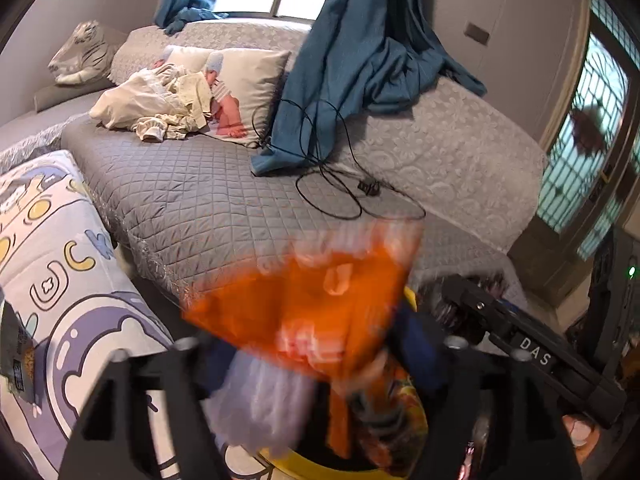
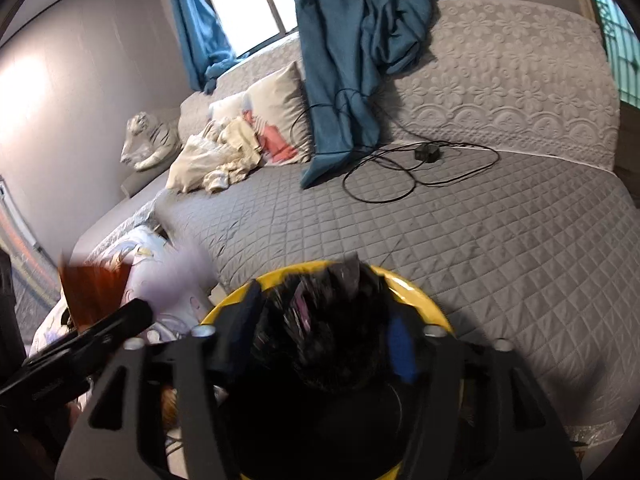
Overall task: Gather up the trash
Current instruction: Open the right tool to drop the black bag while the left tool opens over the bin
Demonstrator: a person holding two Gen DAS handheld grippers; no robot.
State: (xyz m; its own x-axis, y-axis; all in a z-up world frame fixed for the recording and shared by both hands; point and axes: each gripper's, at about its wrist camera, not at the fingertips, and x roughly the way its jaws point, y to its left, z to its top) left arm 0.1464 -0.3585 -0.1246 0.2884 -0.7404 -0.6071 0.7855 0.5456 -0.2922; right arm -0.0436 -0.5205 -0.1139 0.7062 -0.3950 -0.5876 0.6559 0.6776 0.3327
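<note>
Grey quilted sofa cover (image 2: 400, 240) fills the background in both wrist views; I take it as my landmark. At its far left end a white tiger plush (image 1: 82, 52) lies against the wall. Next along, cream clothes (image 1: 148, 104) are heaped against a printed pillow (image 1: 248, 88). Right of that a teal curtain (image 1: 352, 60) drapes down onto the cover, with a black cable (image 2: 380, 184) looped on the quilting beside it.

Just off the cover's near edge sits a yellow-rimmed bin (image 2: 416, 292).

My left gripper (image 1: 316, 356) has its jaws closed on an orange wrapper (image 1: 312, 300), blurred by motion, with a pale blurred piece (image 1: 264, 396) just below it; both hang over the bin's yellow rim. A cartoon-print blanket (image 1: 60, 280) lies left of it, beside the sofa cover.

My right gripper (image 2: 320, 344) is held above the bin mouth, fingers clamped on a dark crinkled wrapper (image 2: 320, 312), also blurred. Its blue pad (image 2: 400, 344) presses the wrapper's right side.
</note>
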